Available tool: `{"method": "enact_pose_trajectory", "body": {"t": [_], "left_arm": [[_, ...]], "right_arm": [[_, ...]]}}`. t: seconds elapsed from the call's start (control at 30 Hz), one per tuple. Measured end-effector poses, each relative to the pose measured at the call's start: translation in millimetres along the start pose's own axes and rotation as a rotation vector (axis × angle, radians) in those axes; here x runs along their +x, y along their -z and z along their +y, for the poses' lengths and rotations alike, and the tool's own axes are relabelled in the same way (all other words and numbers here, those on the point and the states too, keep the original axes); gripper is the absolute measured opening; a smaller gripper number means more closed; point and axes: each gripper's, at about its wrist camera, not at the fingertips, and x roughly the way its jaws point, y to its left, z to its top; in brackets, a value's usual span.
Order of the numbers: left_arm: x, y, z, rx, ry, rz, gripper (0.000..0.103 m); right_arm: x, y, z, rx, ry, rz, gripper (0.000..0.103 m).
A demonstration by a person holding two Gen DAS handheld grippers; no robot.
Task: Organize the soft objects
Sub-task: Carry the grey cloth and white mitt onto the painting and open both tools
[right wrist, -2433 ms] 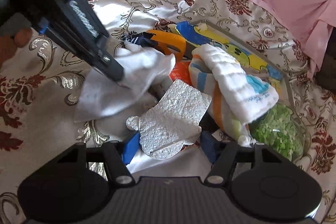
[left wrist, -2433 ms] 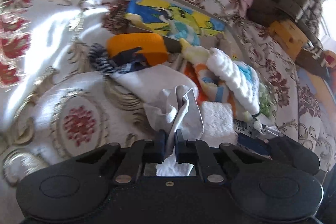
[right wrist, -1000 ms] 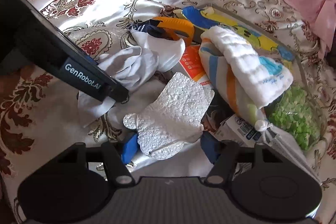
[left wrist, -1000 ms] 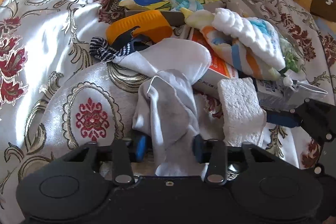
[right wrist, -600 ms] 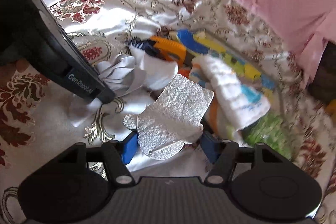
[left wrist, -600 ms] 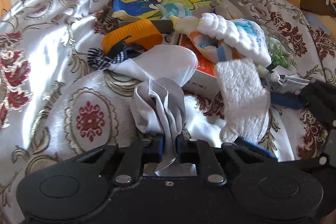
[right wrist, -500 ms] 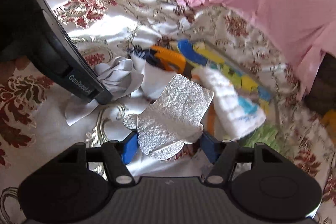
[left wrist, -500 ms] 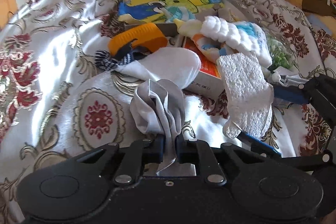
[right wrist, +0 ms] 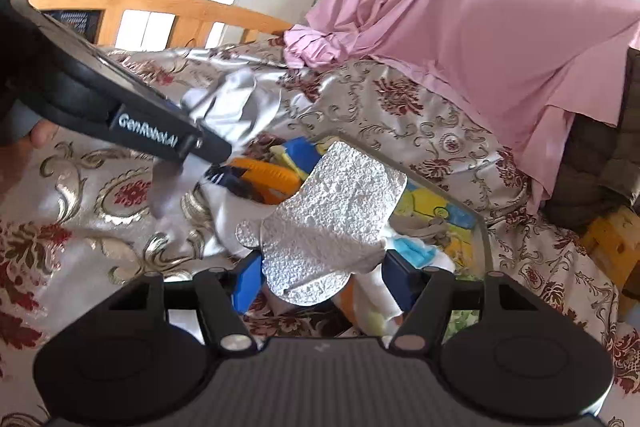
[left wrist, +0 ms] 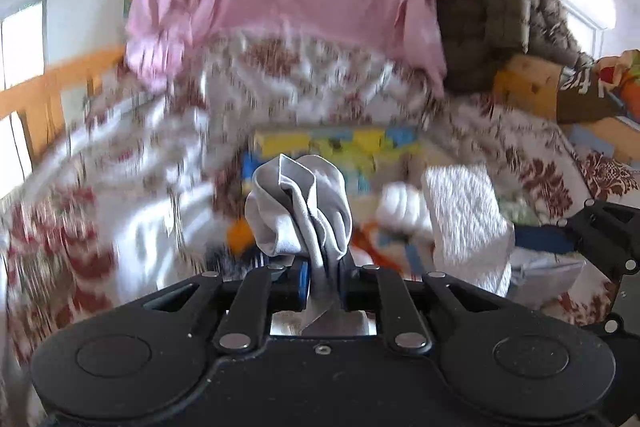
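My left gripper [left wrist: 322,275] pinches a crumpled grey cloth [left wrist: 298,211] between its blue pads, and the jaws are opening slightly with the cloth still between them. The cloth stands bunched above the fingers, lifted off the bedspread. From the right wrist, the left gripper [right wrist: 216,147] and the grey cloth [right wrist: 236,107] hang over the pile at upper left. My right gripper [right wrist: 320,275] is shut on a white textured mitten-shaped cloth [right wrist: 332,219], which sticks up and forward. This white cloth [left wrist: 464,219] also shows at the right of the left wrist view.
Below lies a tray [right wrist: 480,223] with a yellow-blue picture, an orange piece [right wrist: 264,179], white and striped cloths, all on a floral bedspread [right wrist: 420,115]. A pink sheet [right wrist: 460,27] hangs behind. A wooden bed rail [right wrist: 140,3] runs at the left.
The left jaws closed on the grey cloth and lifted it off the bed. Both grippers rose and tipped upward, so the pile sank lower in view. The right grip is unchanged.
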Motion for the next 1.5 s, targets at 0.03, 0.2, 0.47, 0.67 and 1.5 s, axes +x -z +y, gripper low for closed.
{"method": "enact_pose_trajectory", "body": {"t": [0.03, 0.2, 0.47, 0.67, 1.5], "left_arm": [[-1, -3, 0, 0.002, 0.008, -0.023, 0.015], [13, -21, 2, -0.017, 0.054, -0.075, 0.015], [71, -59, 20, -0.094, 0.013, -0.165, 0.015], [121, -79, 47, -0.159, -0.053, -0.191, 0.015], [250, -77, 85, -0.325, 0.123, 0.107, 0.015]], "right_arm": [[0, 0, -4, 0.011, -0.001, -0.005, 0.068], [4, -7, -23, 0.056, 0.042, -0.035, 0.068], [43, -24, -69, 0.19, 0.08, -0.059, 0.069], [90, -47, -111, 0.277, 0.127, -0.079, 0.069], [230, -52, -128, 0.335, 0.071, 0.309, 0.069]]}}
